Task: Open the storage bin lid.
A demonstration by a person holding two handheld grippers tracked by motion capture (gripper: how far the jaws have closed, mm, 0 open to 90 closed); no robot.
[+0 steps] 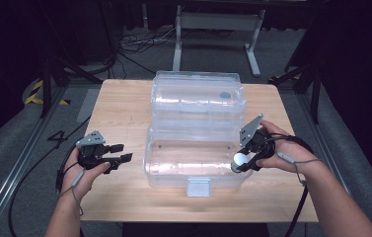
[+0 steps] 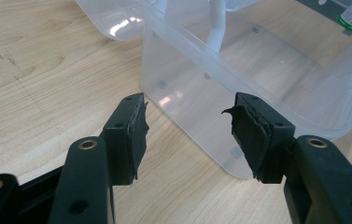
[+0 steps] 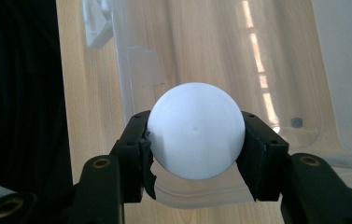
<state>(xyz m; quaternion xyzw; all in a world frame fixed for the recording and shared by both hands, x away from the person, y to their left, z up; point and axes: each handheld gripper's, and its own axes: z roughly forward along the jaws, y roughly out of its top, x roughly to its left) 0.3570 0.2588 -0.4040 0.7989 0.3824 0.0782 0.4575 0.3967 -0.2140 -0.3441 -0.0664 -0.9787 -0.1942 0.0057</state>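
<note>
Smooth white ball (image 3: 195,130) pinched by right gripper (image 1: 244,162) above clear plastic box (image 1: 193,170), left gripper (image 1: 119,153) spread, empty, woodgrain table (image 1: 119,108).

The left black plastic two-jaw gripper (image 1: 120,152) carries a grey three-cornered plate, and so does the right black plastic two-jaw gripper (image 1: 241,163). Brass-coloured screw eyelets sit in the jaw arms. The black rubber pads (image 2: 136,128) are torn at their edges. The person's forearms are bare, and thin grey cables trail along them.
</note>
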